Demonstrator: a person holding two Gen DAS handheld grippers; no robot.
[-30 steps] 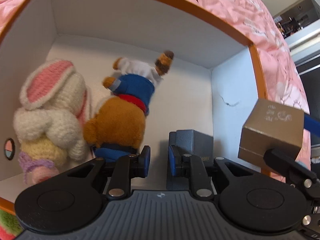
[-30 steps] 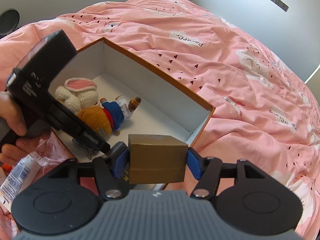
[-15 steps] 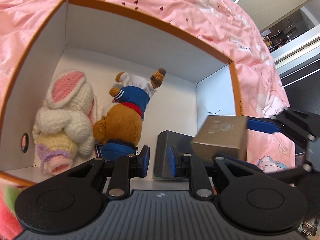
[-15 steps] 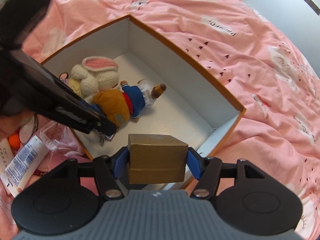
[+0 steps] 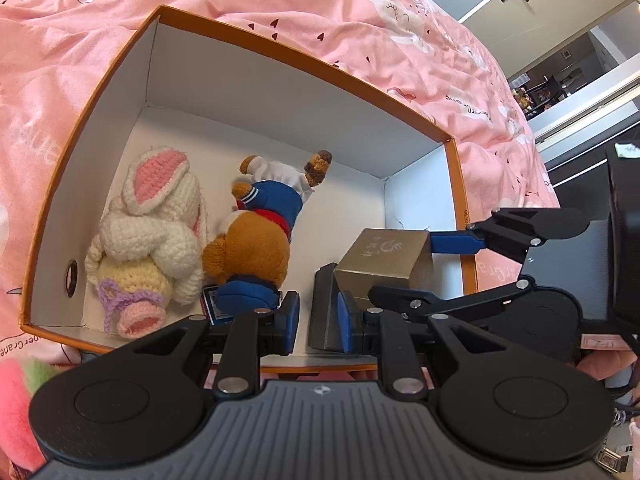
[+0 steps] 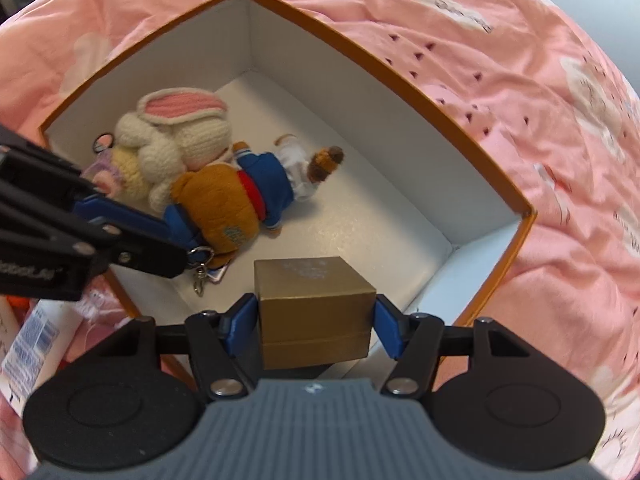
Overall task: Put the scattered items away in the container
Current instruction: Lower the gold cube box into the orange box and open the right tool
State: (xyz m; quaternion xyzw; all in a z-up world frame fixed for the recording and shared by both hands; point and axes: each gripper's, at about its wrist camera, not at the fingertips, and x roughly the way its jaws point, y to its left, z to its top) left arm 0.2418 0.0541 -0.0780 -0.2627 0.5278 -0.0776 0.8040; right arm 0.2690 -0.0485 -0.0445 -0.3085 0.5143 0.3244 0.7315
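We see an orange-rimmed box (image 6: 404, 92) with a white interior resting on a bed covered by a pink quilt (image 6: 500, 40). In the box's left half lie two soft toys, touching: a crocheted rabbit (image 6: 176, 136) against the left wall, and beside it a brown bear (image 6: 244, 192) in a blue jacket, lying on its side with a key ring at its near end.

The right tool (image 6: 316, 320) holds a gold cube (image 6: 314, 304) by two opposite sides, the blue pads pressed flat against them. In the left wrist view we see the cube (image 5: 384, 256) inside the box's near right corner, below the rim, directly over a dark grey box (image 5: 324, 312) that stands on the floor there; we cannot tell whether the two touch.

The left tool (image 5: 314, 322) sits at the box's near edge with its jaws narrow and nothing between the pads, which frame the gap between the bear's blue cap and the grey box. In the right wrist view its dark linkage crosses the box's near left corner, tips close to the bear.

Outside the near left corner, on the quilt, we see a white packet (image 6: 32, 340) with a barcode and a crumpled clear wrapper, both partly hidden.
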